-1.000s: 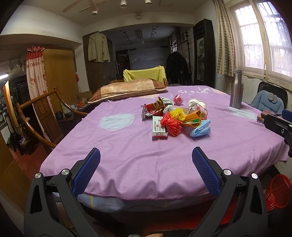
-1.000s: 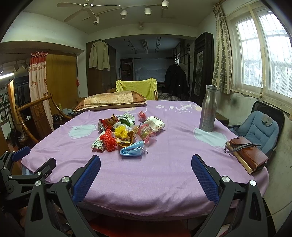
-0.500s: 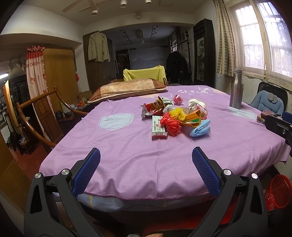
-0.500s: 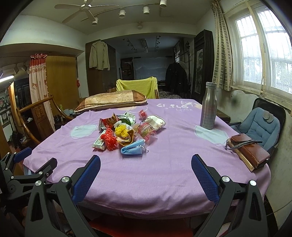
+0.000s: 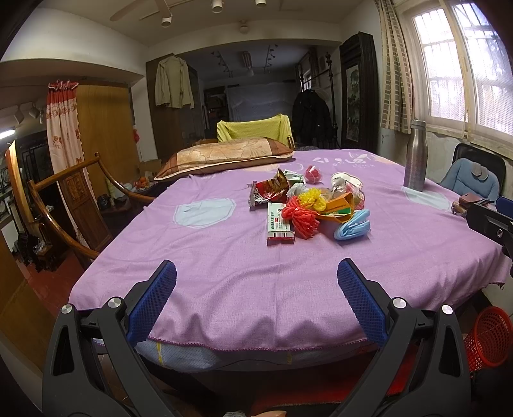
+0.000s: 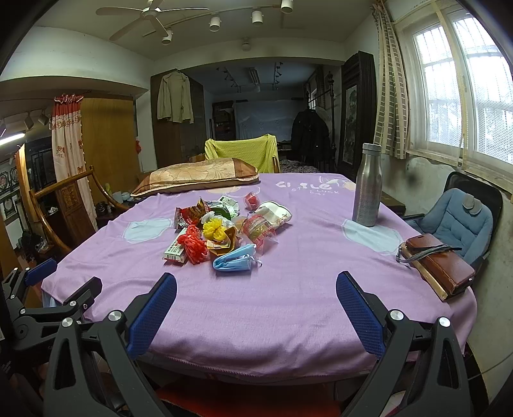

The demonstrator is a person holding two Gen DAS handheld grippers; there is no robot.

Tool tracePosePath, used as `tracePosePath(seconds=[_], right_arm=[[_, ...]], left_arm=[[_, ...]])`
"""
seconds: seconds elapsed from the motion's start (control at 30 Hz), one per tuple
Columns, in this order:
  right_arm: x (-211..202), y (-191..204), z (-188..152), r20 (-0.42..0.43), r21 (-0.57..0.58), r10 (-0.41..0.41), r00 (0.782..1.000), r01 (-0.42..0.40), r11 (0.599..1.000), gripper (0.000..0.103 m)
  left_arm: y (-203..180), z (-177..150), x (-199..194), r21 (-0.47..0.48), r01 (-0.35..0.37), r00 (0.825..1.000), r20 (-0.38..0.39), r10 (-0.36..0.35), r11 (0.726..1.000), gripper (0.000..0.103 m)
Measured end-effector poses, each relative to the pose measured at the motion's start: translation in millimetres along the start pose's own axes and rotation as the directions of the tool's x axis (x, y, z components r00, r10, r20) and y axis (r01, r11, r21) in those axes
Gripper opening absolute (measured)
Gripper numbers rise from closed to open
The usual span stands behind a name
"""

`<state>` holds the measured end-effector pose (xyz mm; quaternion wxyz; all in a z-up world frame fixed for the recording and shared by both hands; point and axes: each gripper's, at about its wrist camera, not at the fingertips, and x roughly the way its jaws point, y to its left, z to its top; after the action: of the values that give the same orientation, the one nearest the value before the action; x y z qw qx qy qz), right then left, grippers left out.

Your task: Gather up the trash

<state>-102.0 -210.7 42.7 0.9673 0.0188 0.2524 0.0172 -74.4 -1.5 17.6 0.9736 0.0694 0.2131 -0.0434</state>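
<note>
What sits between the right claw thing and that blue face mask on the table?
Only bare purple tablecloth lies between the open right gripper and the blue face mask, shown in the right wrist view.

This is a lived-in home, a dining or living room. A table under a purple cloth (image 6: 288, 288) carries a pillow (image 6: 195, 176) and a steel bottle (image 6: 367, 186), with a cushioned chair (image 6: 461, 221) beside it. A shirt (image 6: 174, 96) hangs on a wooden wardrobe, a ceiling fan (image 6: 150, 12) turns overhead, and curtains (image 6: 389, 83) frame the window.
</note>
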Motion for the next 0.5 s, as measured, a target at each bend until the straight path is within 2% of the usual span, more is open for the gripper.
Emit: tracePosePath(seconds=[0.5], right_arm=[[0.8, 1.7, -3.5, -0.003, 0.002, 0.006, 1.0, -0.006, 1.0, 0.097]], left_arm=[[1.2, -2.0, 0.5, 0.0, 0.0, 1.0, -0.004, 0.0, 1.0, 0.097]])
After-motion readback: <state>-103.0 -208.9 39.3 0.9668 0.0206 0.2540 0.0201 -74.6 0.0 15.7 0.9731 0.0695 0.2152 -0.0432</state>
